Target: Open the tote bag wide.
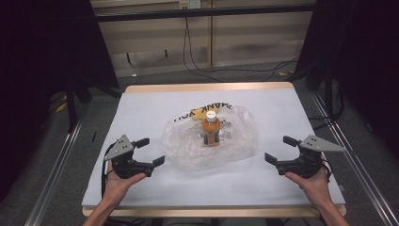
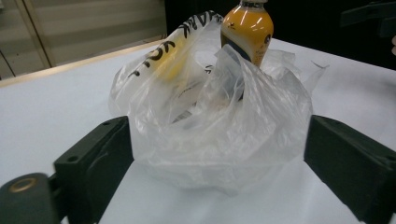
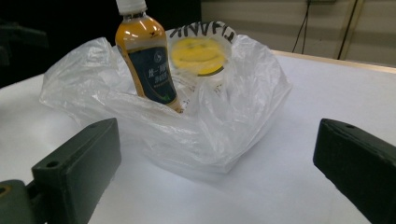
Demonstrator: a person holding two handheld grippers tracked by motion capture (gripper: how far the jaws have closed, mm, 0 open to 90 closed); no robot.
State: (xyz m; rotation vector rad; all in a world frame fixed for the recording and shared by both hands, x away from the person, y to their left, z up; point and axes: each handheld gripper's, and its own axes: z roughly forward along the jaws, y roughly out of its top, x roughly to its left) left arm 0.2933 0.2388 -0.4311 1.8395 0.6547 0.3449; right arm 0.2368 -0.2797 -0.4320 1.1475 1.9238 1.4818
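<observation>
A clear plastic bag (image 1: 209,139) with black lettering and a yellow smiley print lies crumpled in the middle of the white table. An orange drink bottle (image 1: 211,129) with a white cap and dark label stands upright inside it. The bag (image 2: 210,126) and bottle (image 2: 247,32) lie ahead of my left gripper's wide jaws. The right gripper view has the bag (image 3: 187,112) and bottle (image 3: 149,65) in front of its jaws. My left gripper (image 1: 149,150) is open just left of the bag. My right gripper (image 1: 278,149) is open a little to the bag's right. Neither holds anything.
The white table (image 1: 141,108) has a wooden rim at its far edge. Cables (image 1: 197,66) trail over the floor behind it. Metal rails (image 1: 56,165) run along both sides of the table. Dark curtains flank the space.
</observation>
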